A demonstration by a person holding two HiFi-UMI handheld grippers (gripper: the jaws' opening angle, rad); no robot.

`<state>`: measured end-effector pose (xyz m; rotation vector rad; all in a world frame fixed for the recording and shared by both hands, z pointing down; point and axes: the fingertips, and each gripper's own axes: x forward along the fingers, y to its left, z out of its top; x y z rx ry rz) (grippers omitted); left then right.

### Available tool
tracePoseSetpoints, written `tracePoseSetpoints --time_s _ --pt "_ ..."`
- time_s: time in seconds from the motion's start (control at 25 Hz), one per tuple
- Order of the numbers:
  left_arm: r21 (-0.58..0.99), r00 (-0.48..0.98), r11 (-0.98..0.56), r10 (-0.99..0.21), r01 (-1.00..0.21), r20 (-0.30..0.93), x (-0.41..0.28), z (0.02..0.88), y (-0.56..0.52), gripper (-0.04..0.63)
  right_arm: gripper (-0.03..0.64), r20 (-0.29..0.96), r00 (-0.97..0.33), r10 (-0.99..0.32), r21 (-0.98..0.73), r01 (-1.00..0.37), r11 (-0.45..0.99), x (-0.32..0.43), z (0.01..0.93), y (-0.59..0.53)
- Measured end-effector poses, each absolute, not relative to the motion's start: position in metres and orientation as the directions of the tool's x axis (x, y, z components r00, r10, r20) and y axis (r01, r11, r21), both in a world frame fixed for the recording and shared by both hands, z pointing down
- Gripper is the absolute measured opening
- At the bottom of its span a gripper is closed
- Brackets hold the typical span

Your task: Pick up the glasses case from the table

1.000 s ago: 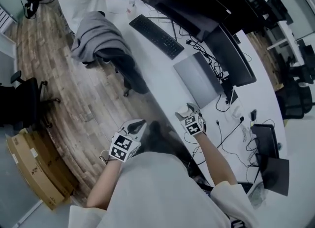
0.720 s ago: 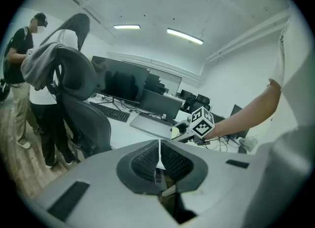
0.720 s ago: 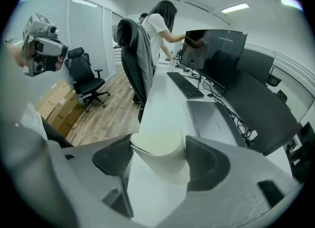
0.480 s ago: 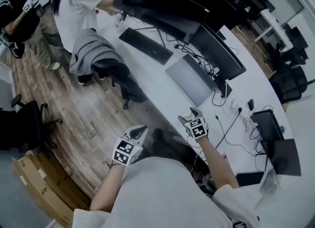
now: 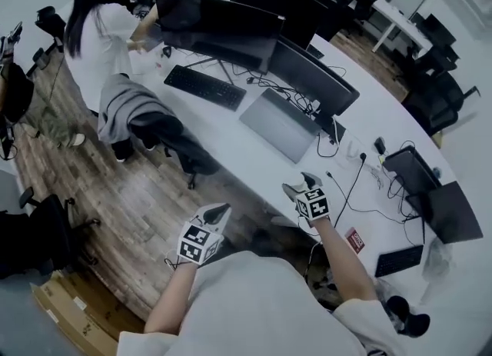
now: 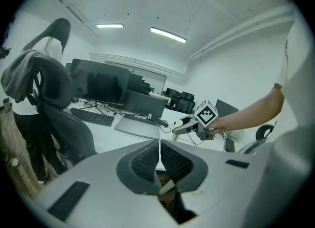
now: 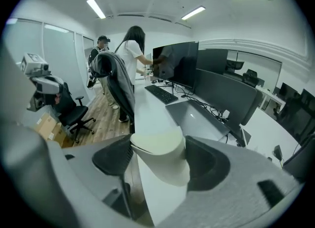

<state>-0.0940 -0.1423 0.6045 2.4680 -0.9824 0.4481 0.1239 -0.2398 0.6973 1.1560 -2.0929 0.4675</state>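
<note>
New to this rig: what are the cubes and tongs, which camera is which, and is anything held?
No robot: a person holds tongs in each hand; the marker cubes belong to them. One picture comes from a head camera looking down; the other two ride on the tongs, looking along their jaws. The white table carries monitors, a keyboard, a closed laptop and cables. The right tongs grip a cream glasses case; the left tongs are shut, empty.

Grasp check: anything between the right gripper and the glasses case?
Nothing: in the right gripper view the right gripper is closed directly on the cream oval glasses case; no gap shows.
</note>
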Motion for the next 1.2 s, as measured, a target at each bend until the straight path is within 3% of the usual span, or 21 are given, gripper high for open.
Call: tracePoseSetpoints --time_s 0.64,1.2 --pt "0.284 0.664 -0.609 -0.597 -0.74 0.45 0.0 0.59 -0.122 0.011 0.336 0.621 -0.46 -0.635 -0.186 -0.873 0.45 0.222 0.663 -0.211" --pt "0.26 0.587 -0.531 -0.669 -0.806 0.456 0.046 0.581 -0.082 0.011 0.337 0.55 -0.564 -0.615 -0.249 -0.814 0.524 0.26 0.633 -0.195"
